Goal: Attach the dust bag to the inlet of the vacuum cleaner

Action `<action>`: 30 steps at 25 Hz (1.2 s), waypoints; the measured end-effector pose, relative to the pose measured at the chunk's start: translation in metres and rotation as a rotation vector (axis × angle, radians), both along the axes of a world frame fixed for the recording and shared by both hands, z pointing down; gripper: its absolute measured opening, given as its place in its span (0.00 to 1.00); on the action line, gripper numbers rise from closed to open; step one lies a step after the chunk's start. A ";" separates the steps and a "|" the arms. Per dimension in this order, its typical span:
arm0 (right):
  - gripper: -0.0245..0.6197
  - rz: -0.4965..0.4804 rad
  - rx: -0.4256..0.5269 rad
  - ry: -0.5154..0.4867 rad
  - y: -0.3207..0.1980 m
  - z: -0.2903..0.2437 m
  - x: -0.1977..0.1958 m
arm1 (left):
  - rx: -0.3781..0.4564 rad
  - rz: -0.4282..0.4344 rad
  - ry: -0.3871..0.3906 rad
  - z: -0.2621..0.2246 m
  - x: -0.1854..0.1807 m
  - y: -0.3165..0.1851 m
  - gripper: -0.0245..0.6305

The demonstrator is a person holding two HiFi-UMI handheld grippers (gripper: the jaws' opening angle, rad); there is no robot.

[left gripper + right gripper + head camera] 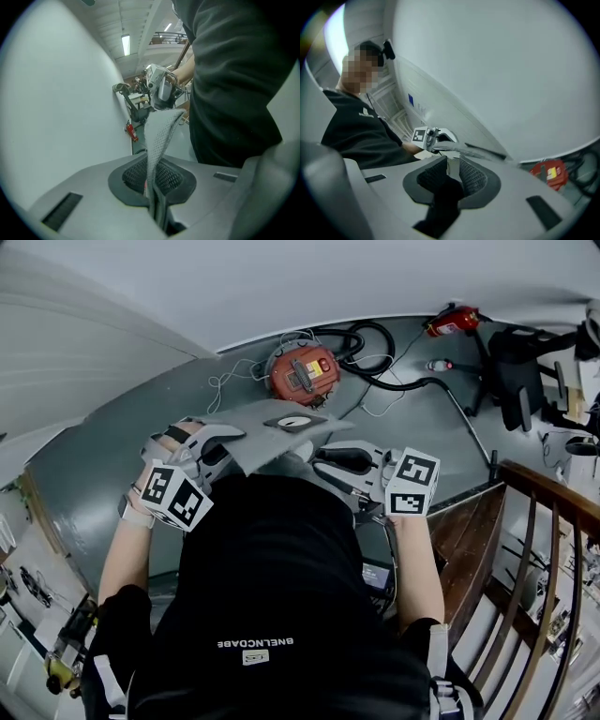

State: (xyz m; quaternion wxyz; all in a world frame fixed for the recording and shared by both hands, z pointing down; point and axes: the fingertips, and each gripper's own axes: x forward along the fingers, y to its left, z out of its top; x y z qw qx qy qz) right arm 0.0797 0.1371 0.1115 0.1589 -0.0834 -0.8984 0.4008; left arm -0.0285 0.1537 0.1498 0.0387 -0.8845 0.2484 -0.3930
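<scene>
while the left claw (152, 187) pinches the dust bag (159, 136), the right claw (452, 172) stands slightly open.

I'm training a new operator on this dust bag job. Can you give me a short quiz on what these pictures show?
1. True or false: the left gripper is shut on the edge of the grey dust bag.
2. Where is the red vacuum cleaner? A) on the floor; B) inside the dust bag; C) on a shelf.
3. Fill in: the gripper that is open is the ____ one.
Key: 1 true; 2 A; 3 right, that is, the right gripper.
</scene>
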 end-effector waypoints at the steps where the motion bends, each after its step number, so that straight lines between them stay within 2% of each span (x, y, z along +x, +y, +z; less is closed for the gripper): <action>1: 0.15 -0.001 0.099 0.026 -0.006 -0.001 0.004 | 0.000 -0.001 -0.006 0.000 -0.001 0.000 0.07; 3: 0.17 -0.027 0.326 0.095 -0.015 0.000 0.009 | -0.001 -0.002 -0.013 -0.002 -0.004 0.000 0.07; 6: 0.27 -0.117 0.631 0.203 -0.024 0.011 0.010 | -0.009 0.006 -0.007 -0.004 -0.004 0.003 0.07; 9: 0.36 -0.192 0.791 0.257 -0.025 0.025 0.006 | -0.013 0.015 0.008 -0.009 -0.003 0.005 0.07; 13: 0.36 -0.251 0.955 0.293 -0.025 0.041 -0.003 | -0.015 0.031 0.009 -0.010 -0.001 0.009 0.07; 18: 0.36 -0.306 1.047 0.315 -0.022 0.054 -0.014 | -0.022 0.044 0.009 -0.008 -0.001 0.016 0.07; 19: 0.35 -0.310 1.051 0.315 -0.021 0.055 -0.016 | -0.021 0.036 0.009 -0.007 -0.003 0.016 0.07; 23: 0.15 -0.287 1.056 0.312 -0.019 0.059 -0.023 | -0.021 -0.007 0.015 -0.002 -0.014 0.014 0.07; 30: 0.12 -0.241 1.025 0.341 -0.016 0.087 -0.035 | -0.054 -0.063 0.033 0.027 -0.030 0.009 0.07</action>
